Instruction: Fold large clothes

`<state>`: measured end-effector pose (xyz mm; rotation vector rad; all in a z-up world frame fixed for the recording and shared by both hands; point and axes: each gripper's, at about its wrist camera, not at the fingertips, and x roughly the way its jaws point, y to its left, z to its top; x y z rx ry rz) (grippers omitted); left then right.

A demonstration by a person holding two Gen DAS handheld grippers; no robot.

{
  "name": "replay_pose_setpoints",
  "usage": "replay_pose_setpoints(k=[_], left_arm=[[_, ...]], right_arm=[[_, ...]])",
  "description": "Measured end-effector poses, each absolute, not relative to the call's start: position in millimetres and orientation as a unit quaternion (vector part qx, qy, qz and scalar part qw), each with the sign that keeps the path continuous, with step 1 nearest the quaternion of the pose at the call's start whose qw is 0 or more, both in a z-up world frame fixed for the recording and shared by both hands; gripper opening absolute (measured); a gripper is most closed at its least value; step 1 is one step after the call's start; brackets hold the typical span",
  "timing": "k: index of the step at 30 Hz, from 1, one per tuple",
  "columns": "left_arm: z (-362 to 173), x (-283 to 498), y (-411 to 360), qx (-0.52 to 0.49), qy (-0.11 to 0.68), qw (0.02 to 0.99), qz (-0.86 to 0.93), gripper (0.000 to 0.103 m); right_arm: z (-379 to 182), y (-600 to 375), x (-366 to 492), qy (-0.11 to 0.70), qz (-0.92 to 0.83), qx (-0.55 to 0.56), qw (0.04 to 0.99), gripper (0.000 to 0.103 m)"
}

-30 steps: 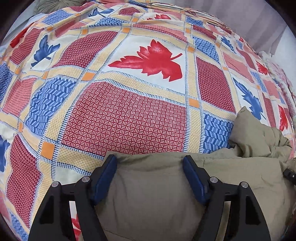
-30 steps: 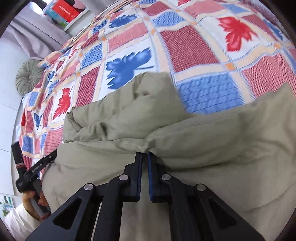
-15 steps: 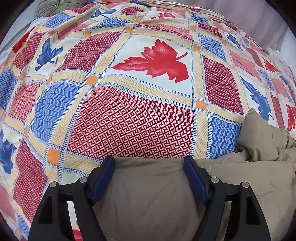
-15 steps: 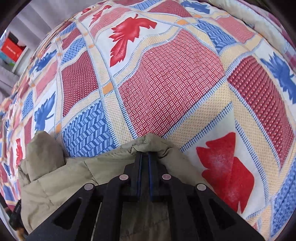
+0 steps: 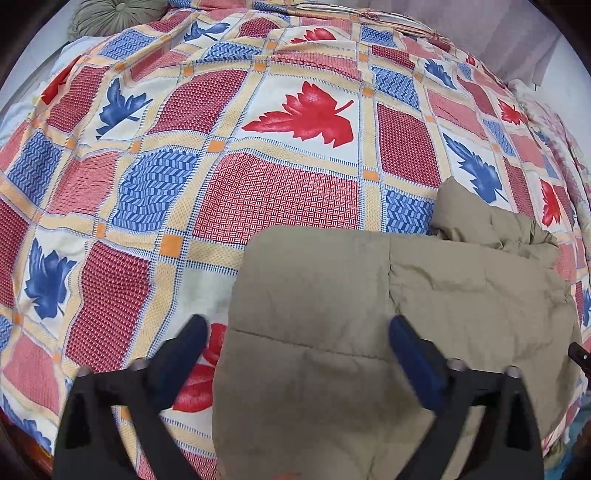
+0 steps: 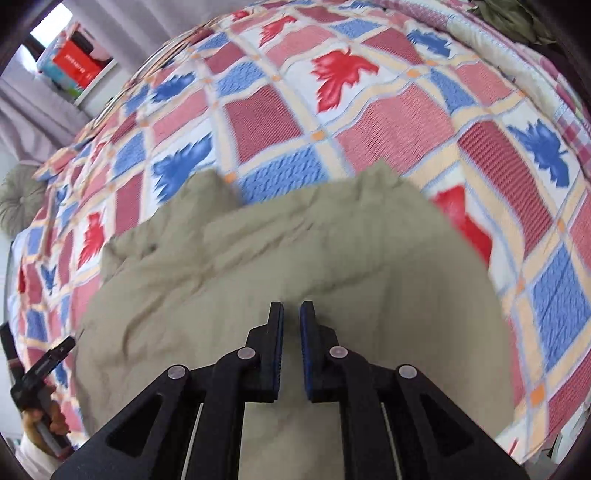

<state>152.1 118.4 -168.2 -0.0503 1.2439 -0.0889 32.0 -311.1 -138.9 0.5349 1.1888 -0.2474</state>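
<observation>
Khaki coat (image 5: pixel 332 302) lies near on the bedspread (image 5: pixel 258 192), partly folded, its far right still bunched; left gripper (image 5: pixel 295 332) gapes empty, right gripper (image 6: pixel 291 314) stands slightly parted, holding nothing.

Ahead of my left gripper (image 5: pixel 297 334) the bedspread (image 5: pixel 280 192) lies bare far and left, easy passage. The jacket (image 5: pixel 369 332) bulks up near and right, with a bunched lump far right. Cushion (image 5: pixel 110 18) sits at the far-left edge.
</observation>
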Motion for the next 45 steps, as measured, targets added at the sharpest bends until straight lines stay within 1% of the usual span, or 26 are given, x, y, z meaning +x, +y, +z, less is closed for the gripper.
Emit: replay_pose_setpoints(k=[3, 7, 9, 10, 11, 12, 14, 19, 21, 23, 25, 26, 27, 34, 35, 36, 37, 38, 39, 41, 45], left_arm=[[-160.7, 139.4, 117.3, -0.007, 0.577, 0.815, -0.046, 0.103], [-154.7, 128.4, 119.9, -0.009, 0.580, 0.812, -0.059, 0.103], [-152.7, 125.0, 123.3, -0.007, 0.578, 0.815, -0.047, 0.103], [-151.8, 123.2, 125.6, 0.000, 0.574, 0.818, -0.038, 0.103], [-151.5, 122.0, 127.8, 0.007, 0.571, 0.820, -0.035, 0.103], [-152.2, 121.4, 129.6, 0.012, 0.571, 0.820, -0.032, 0.103], [-155.2, 119.7, 135.2, 0.014, 0.578, 0.815, -0.034, 0.103], [-163.0, 115.5, 150.6, -0.004, 0.589, 0.807, -0.039, 0.103], [-167.7, 114.7, 157.2, -0.005, 0.593, 0.805, -0.029, 0.103], [-172.3, 113.3, 163.2, -0.013, 0.596, 0.802, -0.032, 0.103], [-176.2, 112.2, 170.7, -0.026, 0.600, 0.799, -0.043, 0.103], [-178.4, 111.5, 175.7, -0.035, 0.601, 0.796, -0.052, 0.103], [-180.4, 111.3, 180.4, -0.044, 0.603, 0.794, -0.059, 0.103], [-200.9, 114.2, 224.0, -0.143, 0.622, 0.764, -0.094, 0.103], [-205.1, 114.8, 225.9, -0.156, 0.627, 0.755, -0.110, 0.103], [-210.6, 116.0, 227.1, -0.169, 0.634, 0.743, -0.129, 0.103], [-215.3, 117.4, 226.1, -0.181, 0.640, 0.732, -0.150, 0.103], [-219.4, 118.5, 223.7, -0.193, 0.645, 0.719, -0.174, 0.103], [-224.1, 119.7, 219.9, -0.206, 0.649, 0.704, -0.200, 0.103], [-235.4, 123.2, 208.0, -0.225, 0.659, 0.673, -0.249, 0.103], [-257.1, 131.5, 179.5, -0.234, 0.673, 0.636, -0.295, 0.103]], right_arm=[[-138.4, -288.4, 19.5, 0.565, -0.097, 0.251, 0.780, 0.011], [-138.5, -266.7, 8.7, 0.576, -0.081, 0.262, 0.770, 0.011], [-138.2, -256.3, 5.7, 0.581, -0.073, 0.265, 0.766, 0.013], [-138.1, -251.7, 5.3, 0.583, -0.069, 0.265, 0.765, 0.016], [-137.8, -245.7, 3.9, 0.585, -0.065, 0.264, 0.764, 0.025], [-137.4, -241.8, 3.7, 0.585, -0.064, 0.264, 0.764, 0.039], [-135.3, -232.9, 1.6, 0.581, -0.064, 0.266, 0.766, 0.050], [-138.1, -217.0, 5.6, 0.587, -0.051, 0.271, 0.761, 0.052], [-139.9, -211.5, 6.7, 0.589, -0.048, 0.270, 0.760, 0.063], [-140.0, -209.6, 7.1, 0.589, -0.050, 0.268, 0.761, 0.064], [-141.3, -205.5, 8.0, 0.589, -0.053, 0.268, 0.761, 0.068], [-142.1, -203.8, 8.6, 0.588, -0.052, 0.271, 0.760, 0.077], [-143.2, -202.0, 9.2, 0.587, -0.048, 0.275, 0.760, 0.080], [-151.9, -186.1, 15.0, 0.593, -0.017, 0.267, 0.760, 0.080], [-154.0, -184.8, 15.3, 0.594, -0.014, 0.267, 0.759, 0.077], [-157.5, -183.6, 16.4, 0.597, -0.013, 0.264, 0.758, 0.060], [-161.3, -182.7, 17.6, 0.603, -0.015, 0.259, 0.755, 0.047], [-165.1, -182.6, 17.6, 0.608, -0.016, 0.255, 0.751, 0.033], [-169.5, -182.9, 18.1, 0.612, -0.013, 0.256, 0.748, 0.029], [-175.1, -186.1, 18.2, 0.614, -0.008, 0.261, 0.745, 0.027], [-182.0, -190.5, 16.2, 0.614, -0.004, 0.272, 0.741, 0.027]])
